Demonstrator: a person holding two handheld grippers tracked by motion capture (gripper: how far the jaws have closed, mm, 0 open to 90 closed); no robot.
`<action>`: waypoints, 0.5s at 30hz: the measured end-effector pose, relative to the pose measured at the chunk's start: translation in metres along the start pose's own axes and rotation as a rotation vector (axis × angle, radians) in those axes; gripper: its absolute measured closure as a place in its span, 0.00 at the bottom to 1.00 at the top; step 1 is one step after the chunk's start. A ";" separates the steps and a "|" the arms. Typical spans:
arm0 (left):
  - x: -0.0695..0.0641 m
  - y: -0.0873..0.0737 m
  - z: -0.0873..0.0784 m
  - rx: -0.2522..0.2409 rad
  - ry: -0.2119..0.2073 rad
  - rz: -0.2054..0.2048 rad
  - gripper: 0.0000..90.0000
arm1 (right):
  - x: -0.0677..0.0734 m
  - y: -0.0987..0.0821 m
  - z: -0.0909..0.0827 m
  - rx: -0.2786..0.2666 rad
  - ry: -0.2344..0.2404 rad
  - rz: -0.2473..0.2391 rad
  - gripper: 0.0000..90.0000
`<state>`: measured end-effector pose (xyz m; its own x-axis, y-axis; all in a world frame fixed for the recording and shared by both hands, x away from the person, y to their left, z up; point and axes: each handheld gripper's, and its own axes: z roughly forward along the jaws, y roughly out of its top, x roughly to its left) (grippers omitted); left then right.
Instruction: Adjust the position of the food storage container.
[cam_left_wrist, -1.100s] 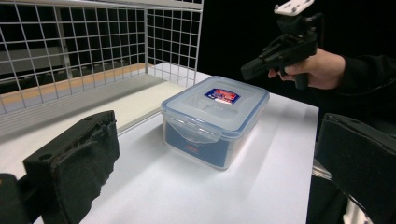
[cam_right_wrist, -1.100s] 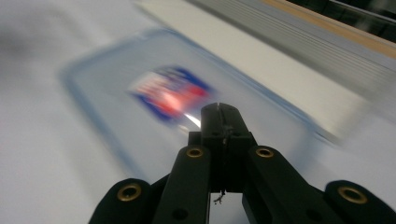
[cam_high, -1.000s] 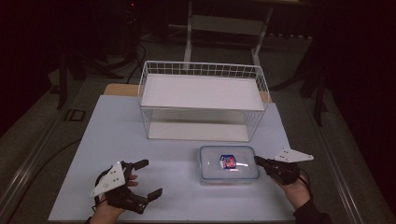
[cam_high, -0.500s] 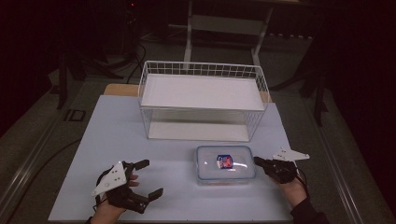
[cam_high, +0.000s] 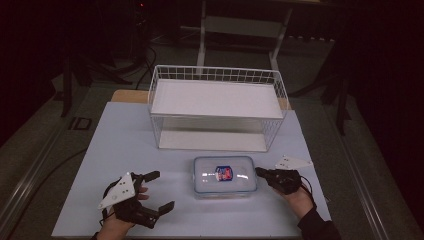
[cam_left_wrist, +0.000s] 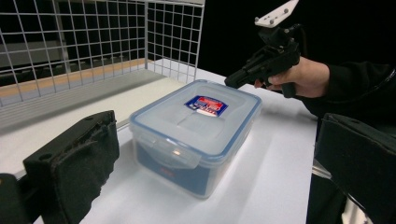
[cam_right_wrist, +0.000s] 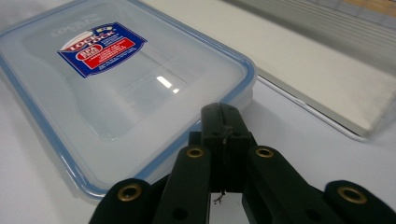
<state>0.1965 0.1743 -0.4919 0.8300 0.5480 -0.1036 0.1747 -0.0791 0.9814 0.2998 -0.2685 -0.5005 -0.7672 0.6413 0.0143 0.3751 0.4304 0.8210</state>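
I'm nudging the box w/ my closed right gripper, prob touching; left gripper waiting wide, next grab lid

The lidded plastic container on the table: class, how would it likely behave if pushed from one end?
The container is low, flat-bottomed and rectangular, so it would probably slide, not tip or roll. Its glossy lid suggests rigid, slippery plastic. No contents are evident through the translucent lid, so it is perhaps light.
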 end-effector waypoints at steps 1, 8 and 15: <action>0.000 0.000 0.000 0.000 -0.001 -0.002 0.00 | 0.002 0.001 0.002 -0.001 0.004 -0.009 1.00; 0.000 0.000 0.001 0.001 -0.004 -0.002 0.00 | 0.012 0.009 0.014 0.001 0.036 -0.030 1.00; 0.001 0.000 0.001 0.007 0.007 -0.015 0.00 | 0.014 0.019 0.010 -0.047 0.022 -0.045 1.00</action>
<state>0.1974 0.1741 -0.4923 0.8233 0.5553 -0.1175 0.1912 -0.0764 0.9786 0.3012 -0.2445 -0.4910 -0.7941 0.6077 -0.0112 0.3154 0.4278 0.8470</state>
